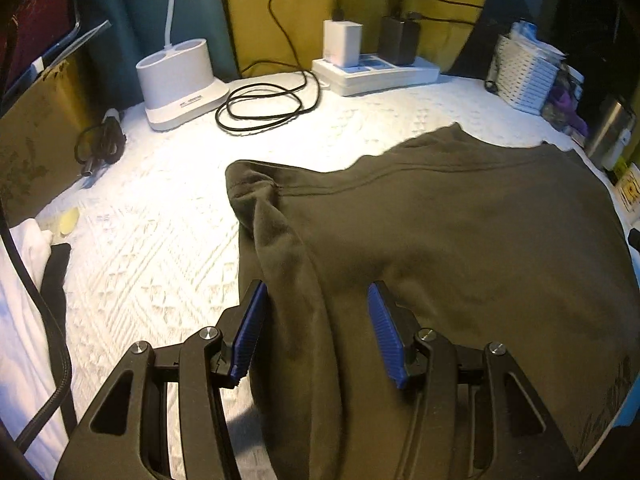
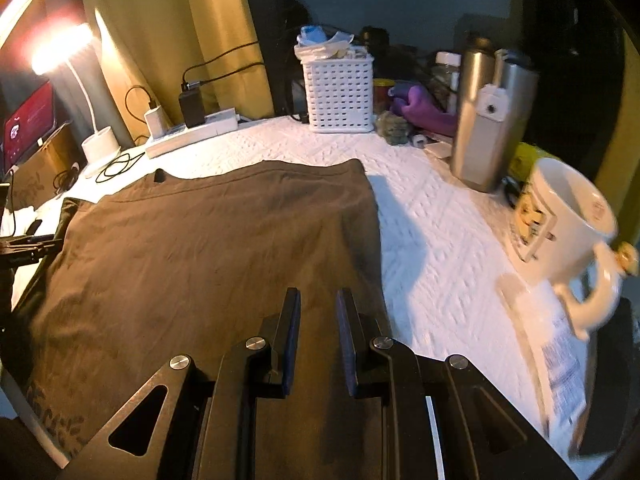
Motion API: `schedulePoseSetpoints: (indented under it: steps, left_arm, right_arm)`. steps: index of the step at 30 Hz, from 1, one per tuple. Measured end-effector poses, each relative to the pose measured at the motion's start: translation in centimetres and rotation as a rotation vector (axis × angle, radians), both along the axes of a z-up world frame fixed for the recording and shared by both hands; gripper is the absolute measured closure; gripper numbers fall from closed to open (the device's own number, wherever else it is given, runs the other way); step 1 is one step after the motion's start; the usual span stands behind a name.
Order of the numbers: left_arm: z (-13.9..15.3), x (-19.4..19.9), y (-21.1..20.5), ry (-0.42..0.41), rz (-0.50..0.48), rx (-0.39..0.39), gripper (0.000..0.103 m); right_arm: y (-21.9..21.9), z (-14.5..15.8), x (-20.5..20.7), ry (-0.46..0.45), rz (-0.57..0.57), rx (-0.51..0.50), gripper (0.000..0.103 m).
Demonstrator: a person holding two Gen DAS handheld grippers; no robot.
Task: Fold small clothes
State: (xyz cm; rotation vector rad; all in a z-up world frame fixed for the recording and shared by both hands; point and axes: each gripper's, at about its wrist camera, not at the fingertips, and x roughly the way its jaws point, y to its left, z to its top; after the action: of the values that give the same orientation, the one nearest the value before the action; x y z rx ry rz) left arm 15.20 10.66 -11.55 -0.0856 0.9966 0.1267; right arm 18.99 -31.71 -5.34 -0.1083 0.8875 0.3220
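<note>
The left gripper (image 1: 316,332) has its fingers (image 1: 249,332) about half apart, empty, hovering over a raised ridge of cloth along the left edge of the shirt (image 1: 460,248); whether the left pad brushes that ridge I cannot tell. The right gripper (image 2: 318,340) has its fingers (image 2: 292,340) narrow with a clear gap, gripping nothing, above the shirt's near right part.

The shirt lies spread across the middle of the white textured counter (image 1: 160,248), its left side already turned in, its right edge straight.

This looks like an early folding step, between grasps. Next, each gripper likely needs to come down on an edge and pinch a single layer, then carry it across without dragging the rest. The mug (image 2: 560,240) stands near right and the flask (image 2: 484,120) far right, so wide swings there risk a knock.
</note>
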Motion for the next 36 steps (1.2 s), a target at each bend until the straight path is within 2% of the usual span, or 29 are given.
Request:
schedulePoseSetpoints:
  steps: [4,7,11,16,21,25,30,31,32,33,36]
  left_arm:
    - [0.0,0.6,0.1,0.011,0.022,0.035,0.051]
    - [-0.2,0.6,0.6,0.026,0.075,0.086,0.051]
    - [-0.2,0.1,1.6,0.026,0.140,0.090,0.050]
    - [0.4,-0.3,2.3,0.032,0.196,0.058,0.051]
    - [1.6,0.5,2.5,-0.024,0.169,-0.020,0.050]
    - [1.8,2.1,2.3,-0.040,0.102,-0.067,0.050]
    - [1.4,4.0,2.1,-0.046,0.026,-0.050,0.051]
    - [1.2,4.2,2.2,-0.047,0.020,-0.048,0.062]
    - [0.7,4.4,2.4,-0.038,0.021,-0.037,0.087]
    - [0.4,4.6,2.6,-0.030,0.028,-0.021,0.094]
    - [0.2,4.4,2.9,-0.044,0.024,-0.006,0.100]
  right_arm:
    - [0.7,-0.8,2.2,0.032,0.039,0.020,0.083]
    - [0.8,-1.5,3.3,0.066,0.059,0.032,0.083]
    - [1.0,-2.4,4.2,0.115,0.091,0.043,0.083]
    - [1.7,-2.7,4.6,0.110,0.133,0.030,0.082]
    - [2.1,-2.7,4.7,0.096,0.129,0.001,0.082]
    - [2.5,-2.7,4.5,0.085,0.102,-0.036,0.082]
    - [2.8,-2.2,4.3,0.071,0.041,-0.095,0.082]
    - [2.7,-2.1,4.4,0.069,0.029,-0.102,0.082]
    - [2.5,-2.0,4.4,0.068,0.019,-0.106,0.082]
    - [2.4,-2.0,4.5,0.068,0.011,-0.108,0.082]
    - [2.0,-2.2,4.8,0.070,-0.013,-0.128,0.082]
